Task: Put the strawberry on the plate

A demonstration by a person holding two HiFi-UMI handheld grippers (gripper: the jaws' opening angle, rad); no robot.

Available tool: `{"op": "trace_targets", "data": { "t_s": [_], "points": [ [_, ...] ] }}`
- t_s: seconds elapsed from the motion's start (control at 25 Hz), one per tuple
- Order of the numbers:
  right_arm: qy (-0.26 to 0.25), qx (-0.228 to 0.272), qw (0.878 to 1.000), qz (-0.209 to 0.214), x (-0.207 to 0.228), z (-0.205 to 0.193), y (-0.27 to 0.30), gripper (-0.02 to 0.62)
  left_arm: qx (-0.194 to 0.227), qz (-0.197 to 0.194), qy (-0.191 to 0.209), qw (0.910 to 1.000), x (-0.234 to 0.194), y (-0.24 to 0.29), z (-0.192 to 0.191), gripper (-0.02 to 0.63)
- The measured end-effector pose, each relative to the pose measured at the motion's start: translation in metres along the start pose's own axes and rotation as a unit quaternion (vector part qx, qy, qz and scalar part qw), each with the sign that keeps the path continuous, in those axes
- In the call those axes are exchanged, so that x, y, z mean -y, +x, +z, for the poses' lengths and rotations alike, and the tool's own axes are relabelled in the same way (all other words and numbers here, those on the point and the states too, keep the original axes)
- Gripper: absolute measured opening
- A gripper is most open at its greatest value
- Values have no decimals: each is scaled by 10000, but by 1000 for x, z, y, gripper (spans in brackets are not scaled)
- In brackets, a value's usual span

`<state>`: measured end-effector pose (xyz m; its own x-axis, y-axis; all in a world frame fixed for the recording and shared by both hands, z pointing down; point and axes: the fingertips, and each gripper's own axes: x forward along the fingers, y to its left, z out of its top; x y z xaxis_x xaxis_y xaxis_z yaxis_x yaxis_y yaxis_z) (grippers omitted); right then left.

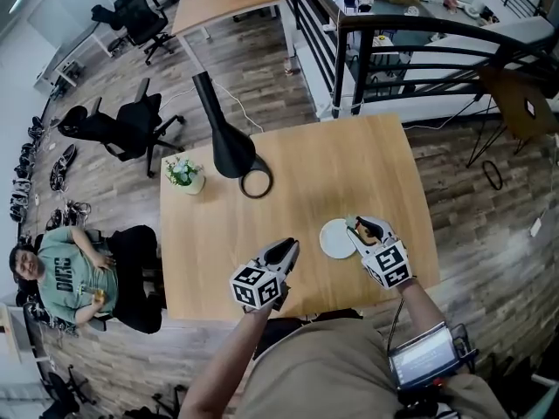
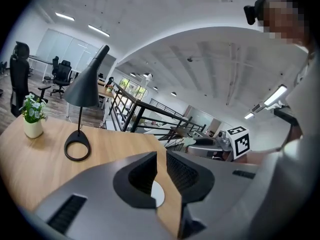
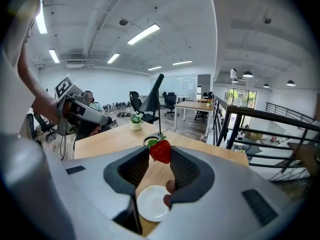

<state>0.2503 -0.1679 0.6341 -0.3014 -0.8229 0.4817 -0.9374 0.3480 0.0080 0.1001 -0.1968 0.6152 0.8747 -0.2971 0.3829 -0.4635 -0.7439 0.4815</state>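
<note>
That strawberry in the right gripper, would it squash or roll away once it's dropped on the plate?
The strawberry looks plump and undented in the right gripper, so it probably tolerates a light squeeze. Its tapered, rounded body might roll a little on the smooth, shallow plate.

Small round white plate [image 2: 157,194]: only a sliver visible between the left gripper's [image 2: 161,158] grey jaws; remainder hidden behind them.

On the table [image 1: 349,173], the plate [image 1: 334,239] lies near the front edge, right of centre. The desk lamp [image 1: 229,147] stands behind it to the left, and the potted plant [image 1: 185,175] sits at the left edge. The left gripper [image 1: 288,250] hangs left of the plate. The strawberry [image 3: 160,151], between the right gripper's [image 1: 356,226] jaws, is at the plate's right rim.
</note>
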Motion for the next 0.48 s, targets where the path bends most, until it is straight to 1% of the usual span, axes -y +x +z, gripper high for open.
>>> {"op": "trace_targets", "data": {
  "t_s": [0.24, 0.36, 0.48],
  "points": [
    [-20, -450, 9990, 71, 1, -46, 24, 139, -316, 101, 41, 9994, -12, 9, -21, 44],
    [-22, -731, 9972, 125, 0, -73, 37, 138, -435, 161, 25, 9989, -19, 10, -29, 44],
    [2, -901, 9958, 184, -3, -94, 51, 140, -519, 201, 12, 9985, -24, 12, -35, 43]
  ]
}}
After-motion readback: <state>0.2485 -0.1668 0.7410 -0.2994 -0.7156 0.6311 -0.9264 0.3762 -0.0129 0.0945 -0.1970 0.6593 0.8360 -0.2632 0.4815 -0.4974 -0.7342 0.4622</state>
